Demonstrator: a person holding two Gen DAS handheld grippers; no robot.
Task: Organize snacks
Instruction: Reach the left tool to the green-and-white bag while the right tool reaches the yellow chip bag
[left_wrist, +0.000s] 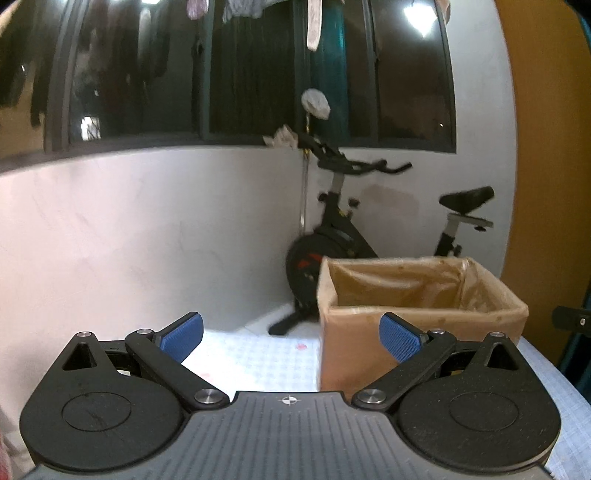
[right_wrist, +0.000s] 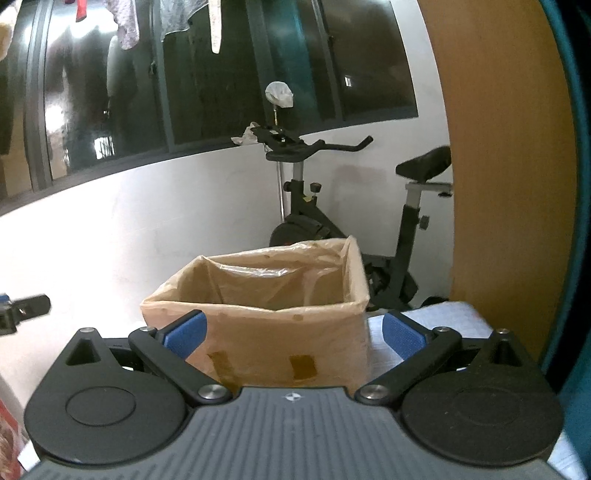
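A brown cardboard box (left_wrist: 421, 314) lined with a clear plastic bag stands on the light checked table cloth (left_wrist: 258, 354). It also shows in the right wrist view (right_wrist: 266, 332), straight ahead and close. My left gripper (left_wrist: 291, 338) is open and empty, with the box in front of its right finger. My right gripper (right_wrist: 293, 336) is open and empty, facing the box's near wall. The box's inside looks empty as far as it shows. A red snack packet edge (right_wrist: 7, 439) shows at the far lower left of the right wrist view.
A black exercise bike (left_wrist: 343, 229) stands behind the table by the white wall; it also shows in the right wrist view (right_wrist: 402, 240). A wooden panel (right_wrist: 498, 184) rises at the right. Dark windows with hanging laundry are above. The other gripper's tip (right_wrist: 22, 310) shows at left.
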